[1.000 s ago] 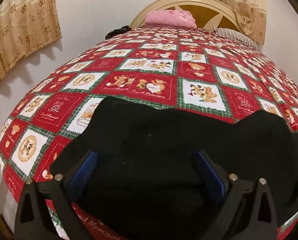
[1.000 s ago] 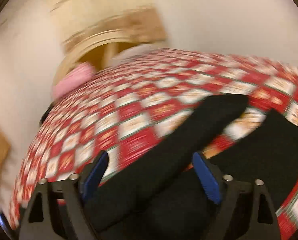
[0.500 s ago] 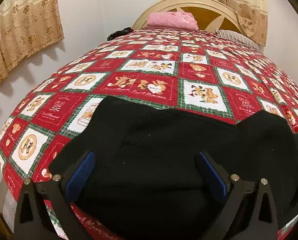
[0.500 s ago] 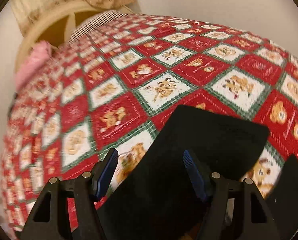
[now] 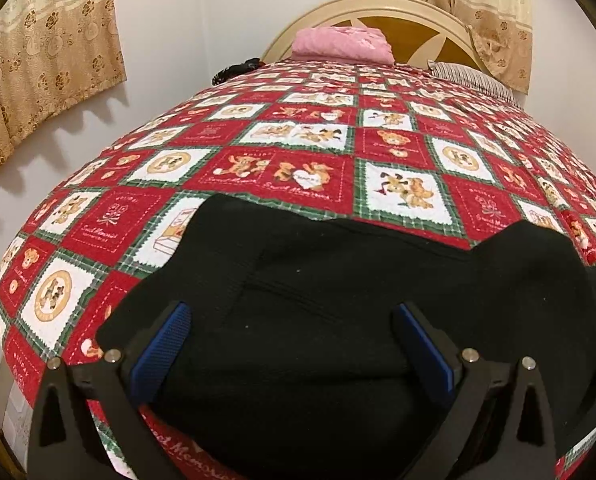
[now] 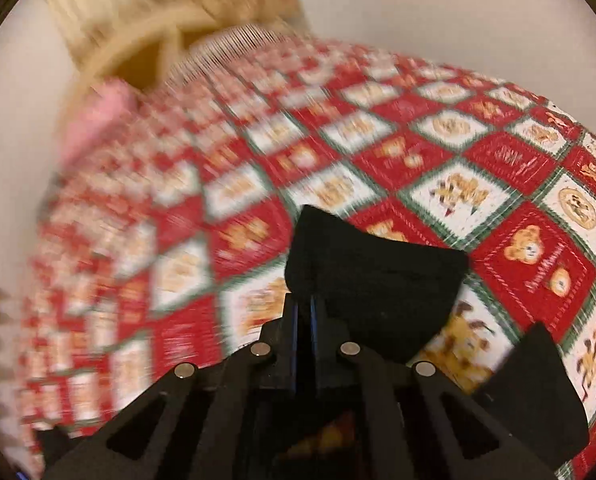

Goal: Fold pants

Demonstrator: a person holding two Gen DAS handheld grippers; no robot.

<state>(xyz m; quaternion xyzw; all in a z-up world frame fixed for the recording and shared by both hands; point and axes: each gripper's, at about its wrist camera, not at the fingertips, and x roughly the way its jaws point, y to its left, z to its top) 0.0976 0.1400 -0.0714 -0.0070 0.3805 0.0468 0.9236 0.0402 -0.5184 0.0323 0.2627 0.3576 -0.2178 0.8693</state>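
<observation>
Black pants (image 5: 338, 312) lie on a red patchwork bedspread (image 5: 298, 148) near the foot of the bed. My left gripper (image 5: 293, 344) is open, its blue pads on either side of the black cloth, just above it. In the right wrist view my right gripper (image 6: 304, 312) is shut on an edge of a black pant leg (image 6: 378, 280), which hangs forward over the bedspread (image 6: 498, 200). Another black piece (image 6: 538, 392) shows at lower right. The right wrist view is blurred by motion.
A pink pillow (image 5: 342, 42) and a striped pillow (image 5: 474, 80) lie by the cream headboard (image 5: 378, 4). A dark object (image 5: 237, 70) sits at the bed's far left corner. Beige curtains (image 5: 45, 60) hang on the left wall. The bed's edge is close on the left.
My right gripper has closed on the pant leg and is swinging, so its view is blurred. The left gripper has stayed open and has hardly moved.
</observation>
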